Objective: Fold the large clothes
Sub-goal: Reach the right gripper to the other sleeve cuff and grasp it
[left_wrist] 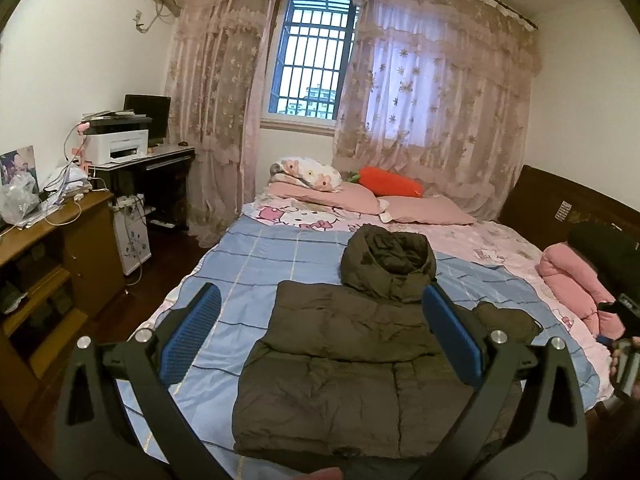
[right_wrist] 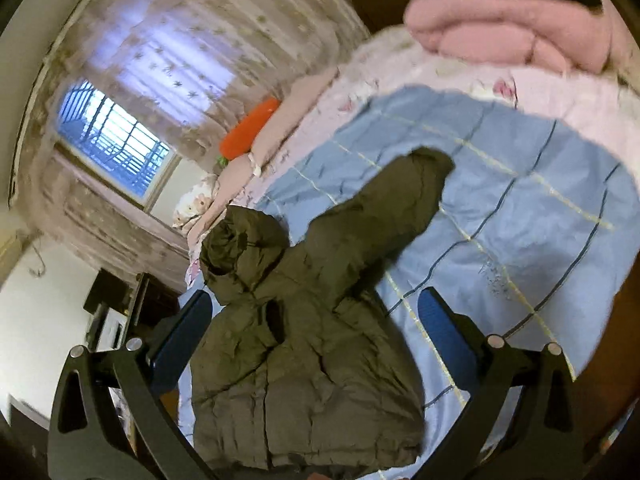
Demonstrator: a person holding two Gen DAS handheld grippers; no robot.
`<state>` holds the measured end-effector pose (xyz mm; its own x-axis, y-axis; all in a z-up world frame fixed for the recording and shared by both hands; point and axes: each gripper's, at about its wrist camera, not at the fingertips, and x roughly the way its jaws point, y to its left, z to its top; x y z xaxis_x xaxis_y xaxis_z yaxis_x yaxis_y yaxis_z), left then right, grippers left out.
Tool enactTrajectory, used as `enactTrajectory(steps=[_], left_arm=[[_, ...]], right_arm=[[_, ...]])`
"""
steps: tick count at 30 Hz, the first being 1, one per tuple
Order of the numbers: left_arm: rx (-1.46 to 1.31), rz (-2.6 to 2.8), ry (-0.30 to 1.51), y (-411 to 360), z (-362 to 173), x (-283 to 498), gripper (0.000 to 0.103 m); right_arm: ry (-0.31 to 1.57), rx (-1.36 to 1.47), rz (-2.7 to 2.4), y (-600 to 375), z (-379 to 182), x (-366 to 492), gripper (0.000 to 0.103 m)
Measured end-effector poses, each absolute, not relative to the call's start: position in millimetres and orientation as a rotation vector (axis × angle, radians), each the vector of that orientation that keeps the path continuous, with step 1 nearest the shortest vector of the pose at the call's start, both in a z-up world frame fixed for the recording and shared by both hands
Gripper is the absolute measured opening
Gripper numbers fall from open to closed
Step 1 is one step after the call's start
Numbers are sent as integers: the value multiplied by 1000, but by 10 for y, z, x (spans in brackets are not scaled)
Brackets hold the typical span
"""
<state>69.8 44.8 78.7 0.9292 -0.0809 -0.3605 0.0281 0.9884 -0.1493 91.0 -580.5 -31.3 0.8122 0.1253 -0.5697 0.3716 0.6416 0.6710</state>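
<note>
We see an olive puffer jacket (left_wrist: 352, 364) lying flat on the bed (left_wrist: 256, 264), near its foot edge, hood (left_wrist: 386, 264) pointing toward the pillows (left_wrist: 360, 198). Its one sleeve (right_wrist: 384, 216) stretches out toward the bed's right edge. Our left claw (left_wrist: 320, 336) hangs above the jacket with its blue pads wide apart, gripping nothing. Our right claw (right_wrist: 316, 338) is likewise spread and empty over the jacket. Cartoon cat prints mark the pink sheet (left_wrist: 296, 216) by the head edge; we can read no lettering anywhere. A folded pink blanket (left_wrist: 572, 288) sits at the bed's right edge.
</note>
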Motion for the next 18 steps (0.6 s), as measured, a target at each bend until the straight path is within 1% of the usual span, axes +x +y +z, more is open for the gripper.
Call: enactTrajectory(steps=[4, 9, 18], left_arm=[[-143, -65, 383, 430, 773, 703, 101], [-139, -74, 396, 397, 741, 725, 101], [-96, -69, 444, 268, 628, 873, 101]], right_arm=[[651, 1028, -126, -6203, -708, 1112, 102], [688, 1003, -139, -6498, -979, 1366, 102], [793, 1116, -104, -6848, -1609, 1881, 102]])
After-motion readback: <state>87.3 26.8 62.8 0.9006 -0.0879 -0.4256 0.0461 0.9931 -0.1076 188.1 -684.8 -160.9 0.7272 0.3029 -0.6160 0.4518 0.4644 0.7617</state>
